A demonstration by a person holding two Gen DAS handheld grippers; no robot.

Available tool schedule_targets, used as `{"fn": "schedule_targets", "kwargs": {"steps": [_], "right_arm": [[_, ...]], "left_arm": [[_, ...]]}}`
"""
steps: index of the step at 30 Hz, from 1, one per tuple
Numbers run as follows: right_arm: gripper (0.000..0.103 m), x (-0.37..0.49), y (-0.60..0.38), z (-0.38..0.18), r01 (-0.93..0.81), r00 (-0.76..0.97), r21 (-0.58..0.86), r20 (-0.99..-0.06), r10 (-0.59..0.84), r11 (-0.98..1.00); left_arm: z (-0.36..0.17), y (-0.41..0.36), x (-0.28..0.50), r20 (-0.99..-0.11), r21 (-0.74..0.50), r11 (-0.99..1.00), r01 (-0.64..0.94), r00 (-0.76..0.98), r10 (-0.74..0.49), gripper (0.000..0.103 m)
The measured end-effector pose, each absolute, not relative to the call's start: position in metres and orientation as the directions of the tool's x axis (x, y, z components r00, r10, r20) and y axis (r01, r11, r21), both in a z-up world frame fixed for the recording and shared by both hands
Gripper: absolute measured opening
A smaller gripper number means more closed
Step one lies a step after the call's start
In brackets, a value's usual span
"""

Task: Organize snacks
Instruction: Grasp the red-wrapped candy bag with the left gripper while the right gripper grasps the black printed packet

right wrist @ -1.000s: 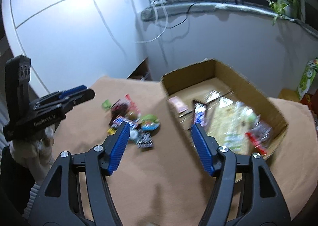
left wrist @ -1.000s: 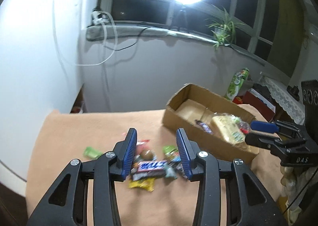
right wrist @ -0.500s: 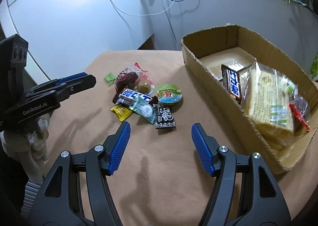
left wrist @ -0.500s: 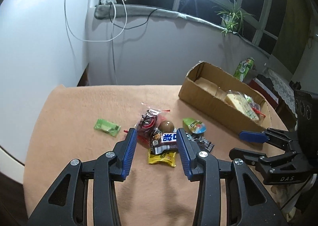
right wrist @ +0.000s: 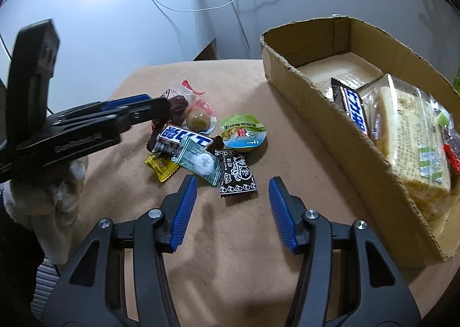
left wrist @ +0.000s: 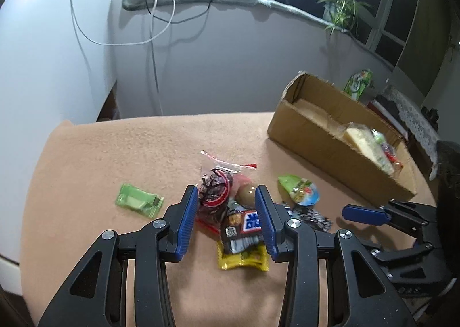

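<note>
"GenRobot" lettering on left claw

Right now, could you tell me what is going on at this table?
A person is sorting snacks with a handheld gripper in each hand. The left gripper hangs open over a pile of loose snacks on the tan tablecloth. The right gripper, whose jaws have just been closing, is open near a black-wrapped candy at the pile's edge, gripping nothing. The cardboard box beside the pile already holds a chocolate bar and a large cracker pack.
</note>
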State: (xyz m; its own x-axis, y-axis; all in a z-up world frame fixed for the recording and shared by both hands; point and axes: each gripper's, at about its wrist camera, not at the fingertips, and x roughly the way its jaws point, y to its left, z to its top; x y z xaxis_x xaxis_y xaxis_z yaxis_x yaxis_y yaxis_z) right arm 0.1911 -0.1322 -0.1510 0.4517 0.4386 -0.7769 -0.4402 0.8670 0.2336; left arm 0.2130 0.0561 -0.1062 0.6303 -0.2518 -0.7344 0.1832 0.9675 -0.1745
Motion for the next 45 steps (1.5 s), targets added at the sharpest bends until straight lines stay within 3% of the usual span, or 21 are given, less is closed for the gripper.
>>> {"fn": "schedule_targets", "kwargs": {"steps": [3,6,17,22,27,45], "right_arm": [[0.054,0.194,-0.127,-0.155,-0.444,0.445,0.227,-0.784,0.433,0.867],[0.046,0.197,-0.125,-0.16,-0.44,0.442,0.219,-0.791,0.422,0.871],[0.046,0.2,-0.123,-0.164,-0.426,0.454,0.199,-0.796,0.399,0.883],[0.029,0.198,-0.114,-0.164,-0.453,0.452,0.169,-0.803,0.389,0.875],[0.028,0.197,-0.114,-0.164,-0.467,0.446,0.16,-0.807,0.388,0.87],[0.028,0.18,-0.128,-0.149,-0.468,0.483,0.163,-0.775,0.406,0.868]], "left_arm": [[-0.114,0.058,0.219,-0.744,-0.18,0.968,0.176,0.619,-0.251,0.04],[-0.118,0.06,0.223,-0.747,-0.186,0.968,0.169,0.615,-0.251,0.04],[-0.126,0.065,0.227,-0.749,-0.211,0.964,0.163,0.606,-0.266,0.04],[-0.126,0.065,0.227,-0.747,-0.205,0.965,0.161,0.612,-0.261,0.037],[-0.126,0.063,0.225,-0.746,-0.186,0.97,0.158,0.62,-0.244,0.033],[-0.1,0.068,0.201,-0.706,-0.187,0.973,0.137,0.67,-0.23,0.032]]}}
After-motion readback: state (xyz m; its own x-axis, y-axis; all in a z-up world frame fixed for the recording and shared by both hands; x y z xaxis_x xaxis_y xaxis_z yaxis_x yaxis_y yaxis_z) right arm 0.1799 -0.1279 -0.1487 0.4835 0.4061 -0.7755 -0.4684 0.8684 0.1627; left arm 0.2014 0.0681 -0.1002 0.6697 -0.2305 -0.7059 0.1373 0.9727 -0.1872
